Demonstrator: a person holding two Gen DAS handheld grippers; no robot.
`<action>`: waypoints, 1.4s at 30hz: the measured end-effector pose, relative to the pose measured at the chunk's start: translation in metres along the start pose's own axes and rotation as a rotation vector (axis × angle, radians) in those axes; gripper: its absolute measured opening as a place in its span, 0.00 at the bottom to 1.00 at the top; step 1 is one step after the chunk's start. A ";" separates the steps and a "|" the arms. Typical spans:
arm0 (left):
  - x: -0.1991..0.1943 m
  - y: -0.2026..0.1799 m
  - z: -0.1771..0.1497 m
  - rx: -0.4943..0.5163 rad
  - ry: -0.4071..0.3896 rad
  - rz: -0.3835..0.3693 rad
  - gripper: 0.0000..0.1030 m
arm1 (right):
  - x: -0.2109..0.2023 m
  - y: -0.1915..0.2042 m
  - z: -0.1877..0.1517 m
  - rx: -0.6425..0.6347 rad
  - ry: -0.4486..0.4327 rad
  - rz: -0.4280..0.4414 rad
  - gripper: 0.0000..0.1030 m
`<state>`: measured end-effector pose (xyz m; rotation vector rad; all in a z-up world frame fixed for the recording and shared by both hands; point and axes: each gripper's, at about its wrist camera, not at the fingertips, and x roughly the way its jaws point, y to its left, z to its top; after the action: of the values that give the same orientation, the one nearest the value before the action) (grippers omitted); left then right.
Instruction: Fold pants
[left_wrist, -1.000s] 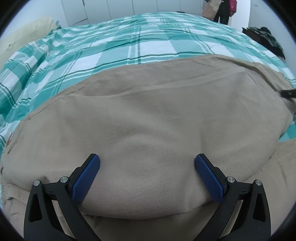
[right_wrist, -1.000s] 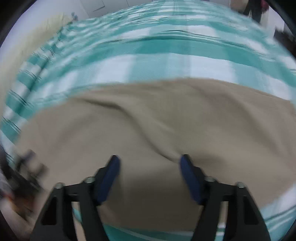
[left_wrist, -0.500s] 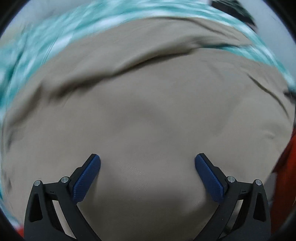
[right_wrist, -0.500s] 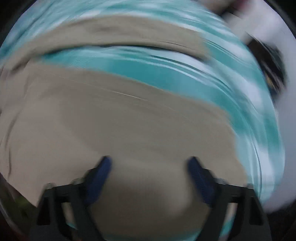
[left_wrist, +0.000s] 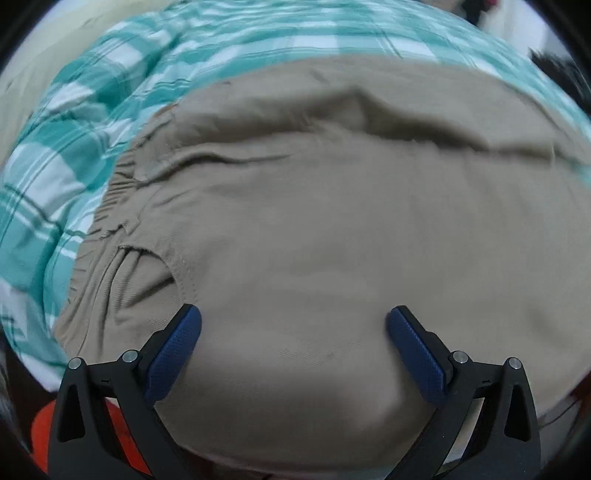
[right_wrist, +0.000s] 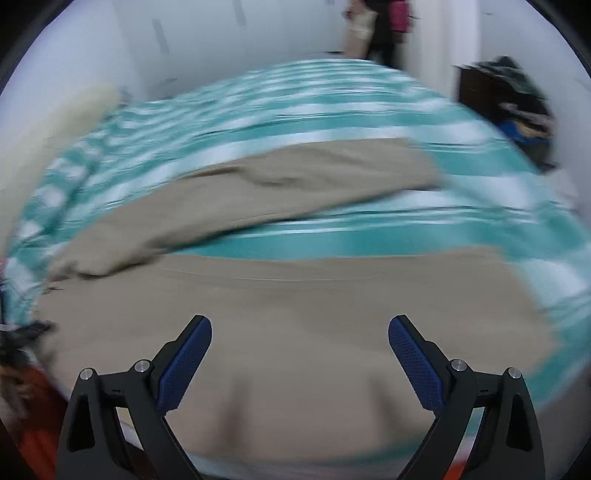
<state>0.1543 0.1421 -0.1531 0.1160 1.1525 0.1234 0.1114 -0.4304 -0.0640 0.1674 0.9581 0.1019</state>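
Tan pants (left_wrist: 332, 229) lie spread on a teal and white plaid bed cover (left_wrist: 74, 140). In the left wrist view their gathered waistband and a pocket opening (left_wrist: 122, 236) sit at the left, close under my left gripper (left_wrist: 293, 332), which hovers open over the seat with nothing between its blue pads. In the right wrist view the pants (right_wrist: 295, 306) show two legs lying apart, the far leg (right_wrist: 277, 184) angled across the bed. My right gripper (right_wrist: 300, 339) is open above the near leg, holding nothing.
A cream pillow (right_wrist: 48, 125) lies at the bed's far left. White wardrobe doors (right_wrist: 221, 37) line the back wall. A dark pile of clothes (right_wrist: 517, 103) sits at the right, beyond the bed. Something orange (left_wrist: 40, 432) shows below the left gripper.
Both grippers have swept sideways over the pants. The left view now reaches the waistband end; the right view has risen and shows both legs. The right jaws stand wider than a second ago.
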 end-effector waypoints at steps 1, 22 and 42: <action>-0.005 0.000 -0.001 0.008 -0.005 0.016 0.99 | 0.017 0.022 -0.005 -0.008 0.017 0.036 0.93; 0.037 -0.028 0.153 -0.080 -0.053 -0.057 0.98 | 0.086 0.094 -0.059 -0.120 0.066 -0.049 0.96; 0.074 -0.025 0.105 -0.003 -0.173 -0.077 0.99 | 0.238 0.146 0.160 -0.196 0.221 0.293 0.94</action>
<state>0.2807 0.1263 -0.1819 0.0782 0.9828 0.0458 0.3767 -0.2645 -0.1382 0.1163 1.1320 0.4905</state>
